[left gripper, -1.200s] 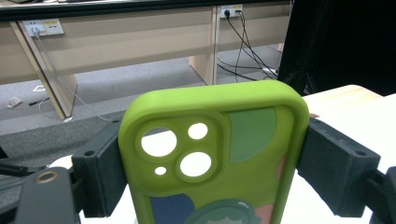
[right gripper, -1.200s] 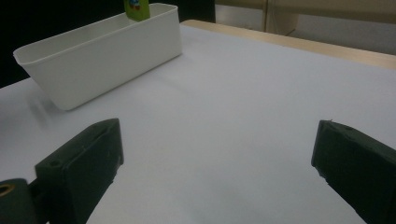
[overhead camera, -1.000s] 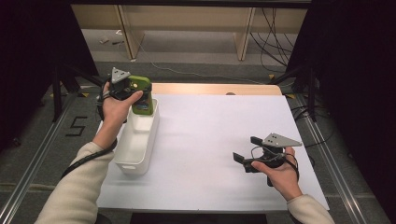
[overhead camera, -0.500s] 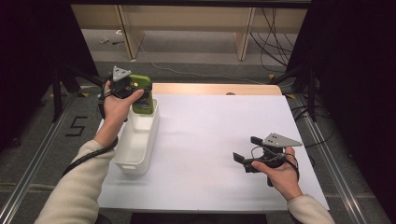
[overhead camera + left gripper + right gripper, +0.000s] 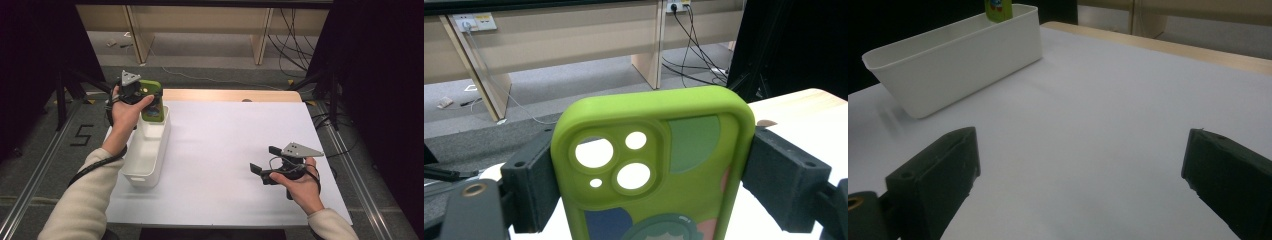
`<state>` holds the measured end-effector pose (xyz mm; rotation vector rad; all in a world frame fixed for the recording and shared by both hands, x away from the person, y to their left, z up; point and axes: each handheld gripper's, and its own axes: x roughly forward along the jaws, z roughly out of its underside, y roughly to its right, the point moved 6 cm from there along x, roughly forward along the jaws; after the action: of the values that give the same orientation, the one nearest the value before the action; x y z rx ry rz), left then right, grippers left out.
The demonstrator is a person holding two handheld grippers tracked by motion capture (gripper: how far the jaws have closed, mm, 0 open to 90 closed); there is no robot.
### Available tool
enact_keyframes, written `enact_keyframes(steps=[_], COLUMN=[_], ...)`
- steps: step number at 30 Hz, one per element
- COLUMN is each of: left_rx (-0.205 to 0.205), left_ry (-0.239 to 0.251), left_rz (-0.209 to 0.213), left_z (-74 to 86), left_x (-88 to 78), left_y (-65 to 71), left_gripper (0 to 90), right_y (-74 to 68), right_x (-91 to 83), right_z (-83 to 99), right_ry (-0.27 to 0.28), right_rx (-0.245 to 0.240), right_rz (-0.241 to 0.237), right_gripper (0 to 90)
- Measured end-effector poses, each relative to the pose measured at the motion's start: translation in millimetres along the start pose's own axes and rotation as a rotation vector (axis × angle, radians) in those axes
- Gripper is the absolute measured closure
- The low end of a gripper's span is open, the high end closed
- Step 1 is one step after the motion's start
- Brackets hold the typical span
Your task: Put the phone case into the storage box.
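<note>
At the far left corner of the white table (image 5: 235,150), the left gripper (image 5: 142,95) held a green phone case (image 5: 152,101) upright, just above the far end of the white bin (image 5: 147,150). In the left gripper view the two black jaws pressed flat against the long edges of the phone case (image 5: 654,170), one on each side, so the grasp looked firm; the camera cut-outs faced the lens and a cartoon print ran down the back. In the right gripper view the lower end of the case (image 5: 998,10) showed behind the far rim of the bin (image 5: 955,55), though whether it hung inside the bin or just over its edge could not be told. The bin lay lengthwise along the table's left side, and what could be seen of its inside looked bare.

The right gripper (image 5: 265,162) rested low over the near right part of the table, well apart from the bin, with its jaws spread wide and nothing between them.

The step in hand seemed to be the carrying of the case at the bin, either on its way in or on its way out; the pictures alone did not settle which. If it was going in, the next move called for lowering the case until it sat inside the walls, then parting the jaws without tipping it against the rim. The free hand was too far off to steady the bin.
</note>
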<state>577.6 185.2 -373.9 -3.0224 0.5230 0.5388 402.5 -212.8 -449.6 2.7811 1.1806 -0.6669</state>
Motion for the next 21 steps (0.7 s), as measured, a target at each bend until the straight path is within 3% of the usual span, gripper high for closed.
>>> enact_keyframes(steps=[21], left_rx=[-0.007], left_ry=[-0.02], left_rz=[-0.014], left_z=[2.8], left_x=[9.3], left_y=[-3.5], left_gripper=[16.2], right_y=[0.2], right_x=[-0.3], right_z=[0.1], right_ry=[-0.001], right_rx=[0.004], right_rz=[0.001], right_gripper=[3.2])
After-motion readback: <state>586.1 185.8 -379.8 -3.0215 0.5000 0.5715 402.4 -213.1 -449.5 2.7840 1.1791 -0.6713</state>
